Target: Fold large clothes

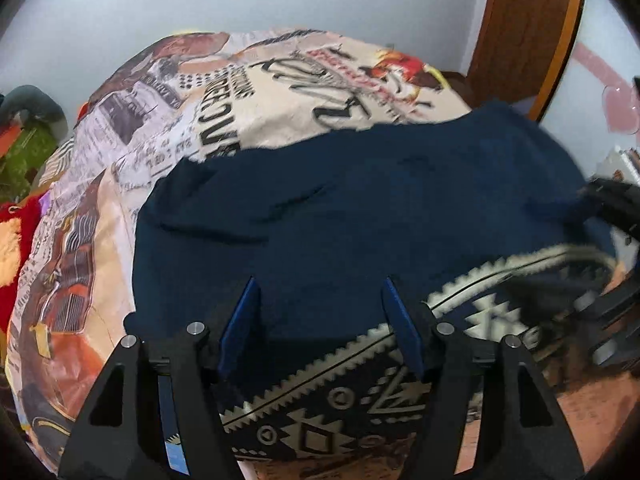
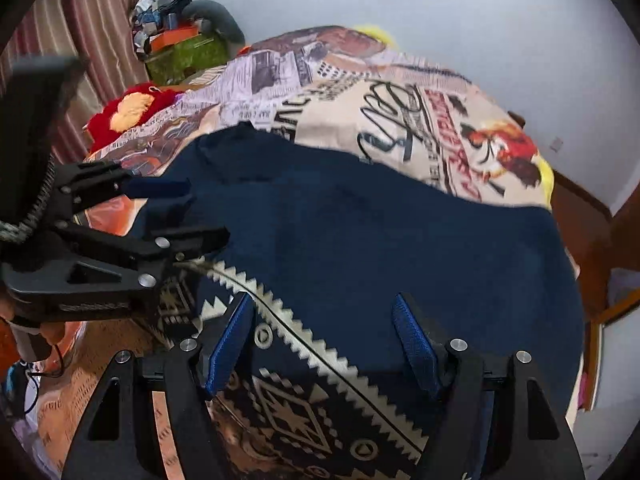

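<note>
A large navy garment (image 1: pixel 360 208) with a cream geometric patterned band (image 1: pixel 344 396) lies spread on the bed; it also fills the right wrist view (image 2: pixel 400 240). My left gripper (image 1: pixel 320 312) is open, its blue pads (image 1: pixel 244 320) standing wide apart just above the near part of the garment. My right gripper (image 2: pixel 326 328) is open too, over the patterned band (image 2: pixel 304 400). The left gripper also shows at the left of the right wrist view (image 2: pixel 168 200), open at the garment's left edge. The right gripper shows blurred at the right edge of the left wrist view (image 1: pixel 608 200).
The bed carries a newspaper-print cover (image 1: pixel 168 128) reaching to the grey wall (image 1: pixel 320 0). A red plush toy (image 2: pixel 128 112) and a cluttered green box (image 2: pixel 184 52) sit at the left. A wooden door frame (image 1: pixel 524 32) stands at the right. Striped curtains (image 2: pixel 80 20) hang far left.
</note>
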